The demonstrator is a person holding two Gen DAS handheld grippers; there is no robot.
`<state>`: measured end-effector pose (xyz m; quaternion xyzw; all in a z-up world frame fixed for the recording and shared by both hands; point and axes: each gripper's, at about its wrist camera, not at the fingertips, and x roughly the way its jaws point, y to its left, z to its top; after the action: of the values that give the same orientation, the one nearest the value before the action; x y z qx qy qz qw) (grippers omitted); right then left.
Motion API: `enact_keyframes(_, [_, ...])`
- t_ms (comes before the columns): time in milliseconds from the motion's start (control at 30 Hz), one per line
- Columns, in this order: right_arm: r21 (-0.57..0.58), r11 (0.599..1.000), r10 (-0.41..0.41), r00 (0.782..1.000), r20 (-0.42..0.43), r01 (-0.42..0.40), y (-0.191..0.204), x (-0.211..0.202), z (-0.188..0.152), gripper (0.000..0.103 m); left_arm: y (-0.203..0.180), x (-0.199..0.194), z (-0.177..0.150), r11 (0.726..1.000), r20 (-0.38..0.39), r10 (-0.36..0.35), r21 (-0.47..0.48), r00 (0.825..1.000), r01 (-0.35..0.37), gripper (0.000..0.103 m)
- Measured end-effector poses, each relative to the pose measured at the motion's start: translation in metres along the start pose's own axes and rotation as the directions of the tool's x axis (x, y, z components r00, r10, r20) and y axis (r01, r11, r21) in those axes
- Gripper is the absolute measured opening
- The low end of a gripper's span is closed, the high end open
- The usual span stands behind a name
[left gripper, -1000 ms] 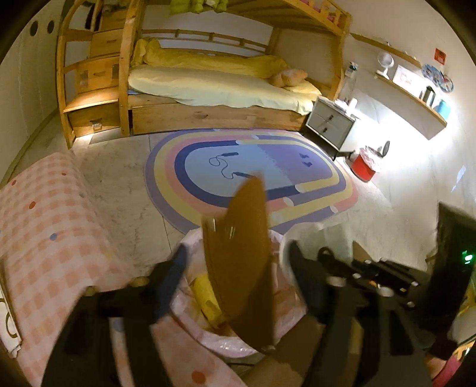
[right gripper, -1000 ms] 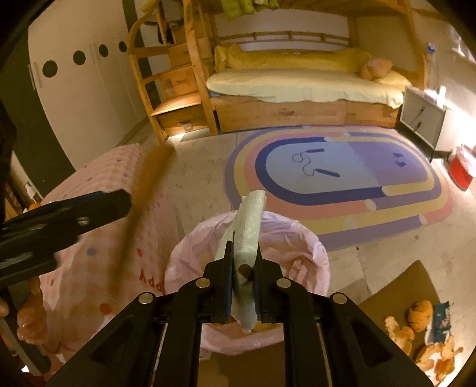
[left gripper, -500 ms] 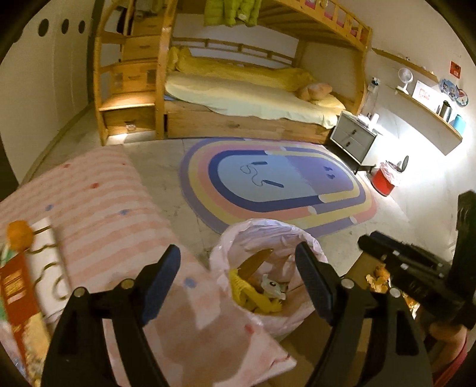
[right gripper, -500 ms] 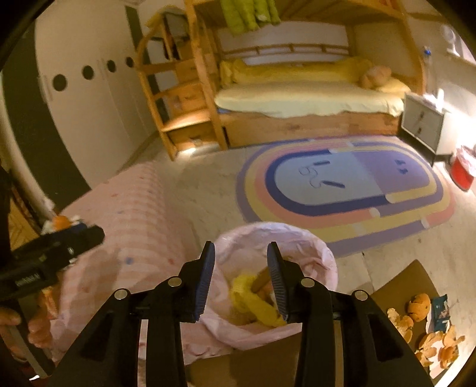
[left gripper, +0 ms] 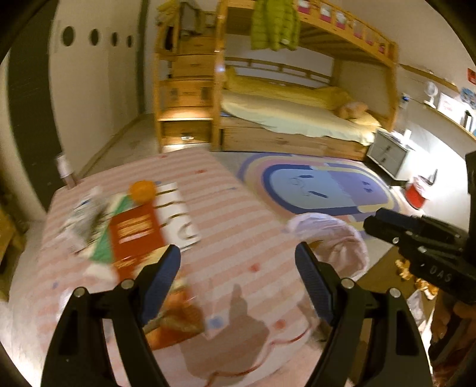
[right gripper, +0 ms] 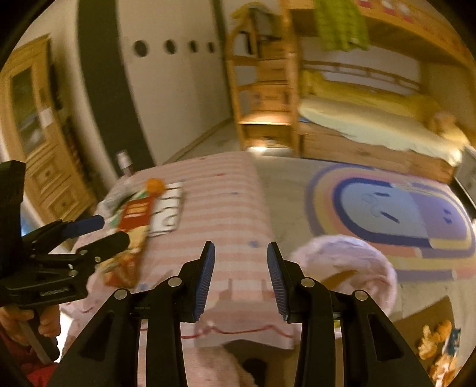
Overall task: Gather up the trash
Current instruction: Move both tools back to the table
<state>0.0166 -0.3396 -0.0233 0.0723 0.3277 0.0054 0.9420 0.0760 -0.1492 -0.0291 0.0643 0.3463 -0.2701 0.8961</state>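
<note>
Both loads dropped into pink trash bag [right gripper: 342, 262]; left tool [left gripper: 238, 285] and right tool [right gripper: 240, 279] spread, empty, swinging back over striped surface [left gripper: 238, 214] toward red packet [left gripper: 134, 235].

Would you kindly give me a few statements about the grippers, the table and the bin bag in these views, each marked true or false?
1. The left gripper is open with nothing between its fingers. True.
2. The right gripper is clamped on a piece of foam. False: its jaws stand apart and hold nothing.
3. An orange lies on the striped tablecloth beside a red packet. True.
4. The pink bin bag sits on the table. False: it stands beside the table, near the rug.
5. A green jacket hangs from the bunk bed. True.
</note>
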Motion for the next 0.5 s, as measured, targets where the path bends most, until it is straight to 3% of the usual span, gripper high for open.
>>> enact_keyframes(267, [-0.143,0.986,0.074,0.996,-0.052,-0.08,0.072,0.022,0.0,0.038,0.094,-0.024,-0.046,0.973,-0.052,0.173,-0.147,0.984,-0.178,0.077])
enact_keyframes(500, [-0.188,0.975,0.102,0.991,-0.091,-0.117,0.099,0.034,-0.005,0.04,0.144,-0.003,-0.084,0.934,-0.183,0.24,-0.225,0.953,-0.278,0.077])
